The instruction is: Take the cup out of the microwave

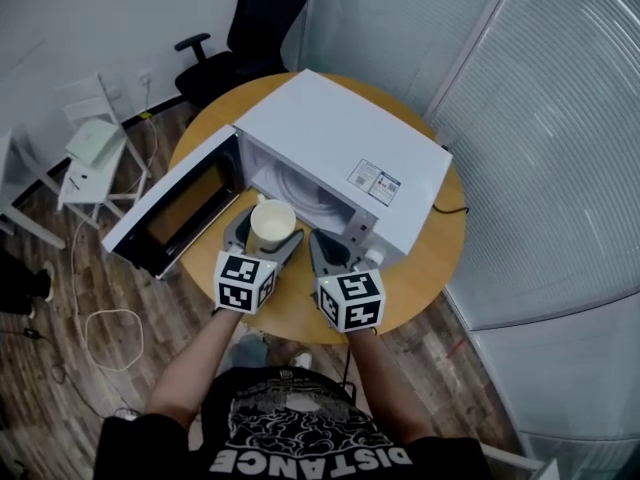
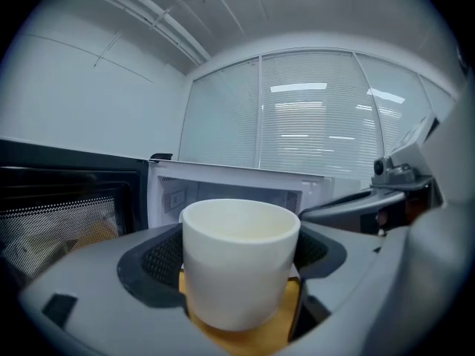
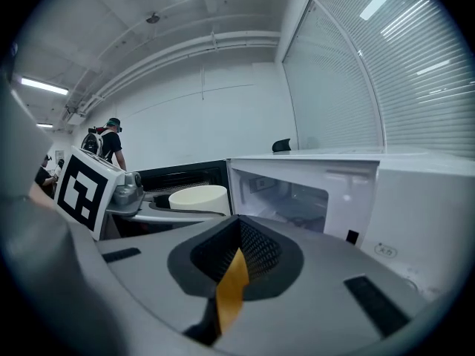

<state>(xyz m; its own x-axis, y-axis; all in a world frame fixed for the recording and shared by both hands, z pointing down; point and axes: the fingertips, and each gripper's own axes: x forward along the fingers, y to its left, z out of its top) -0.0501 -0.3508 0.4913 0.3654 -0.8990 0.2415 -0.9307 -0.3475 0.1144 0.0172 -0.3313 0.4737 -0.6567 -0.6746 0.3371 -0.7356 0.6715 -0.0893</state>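
Note:
A cream cup (image 1: 272, 225) sits between the jaws of my left gripper (image 1: 268, 238), which is shut on its sides. It is held upright just in front of the open cavity of the white microwave (image 1: 340, 158). In the left gripper view the cup (image 2: 239, 262) fills the centre, with the microwave (image 2: 237, 191) behind it and its open door (image 2: 67, 213) to the left. My right gripper (image 1: 326, 246) is close beside it on the right, shut and empty. In the right gripper view only a thin sliver of wood shows between the right gripper (image 3: 236, 262) jaws, with the cup (image 3: 198, 196) at the left.
The microwave stands on a round wooden table (image 1: 300, 320), its door (image 1: 175, 208) swung out over the left edge. A black office chair (image 1: 245, 38) and a white side table (image 1: 95, 158) stand beyond. A cable (image 1: 110, 338) loops on the floor. Glass partitions with blinds (image 1: 560, 168) close the right.

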